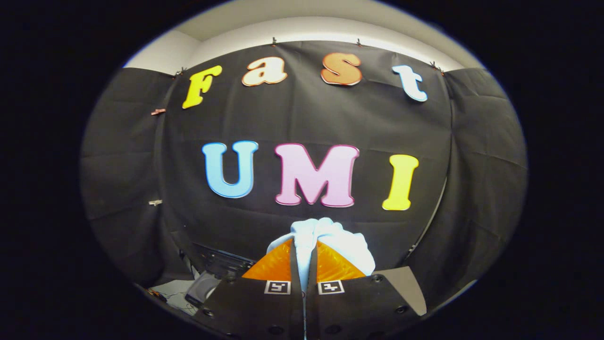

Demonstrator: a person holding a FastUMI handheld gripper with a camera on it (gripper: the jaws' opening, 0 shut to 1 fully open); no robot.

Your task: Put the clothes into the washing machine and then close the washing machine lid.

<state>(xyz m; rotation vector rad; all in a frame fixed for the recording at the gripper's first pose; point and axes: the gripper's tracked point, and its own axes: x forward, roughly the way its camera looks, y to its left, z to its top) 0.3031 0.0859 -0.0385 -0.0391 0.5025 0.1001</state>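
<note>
Clothes (325, 241), a white bundle, sit pinched between the gripper's (304, 257) 2 narrow orange fingers (276, 267), bulging beyond their tips; washing machine (212, 278) lies below-left.

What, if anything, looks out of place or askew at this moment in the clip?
Nothing stands out. The gripper is shut on a white cloth, which bunches out ahead of the orange fingers and is held up in front of the booth wall. A dark appliance sits low beside the fingers, too cut off to judge.
</note>
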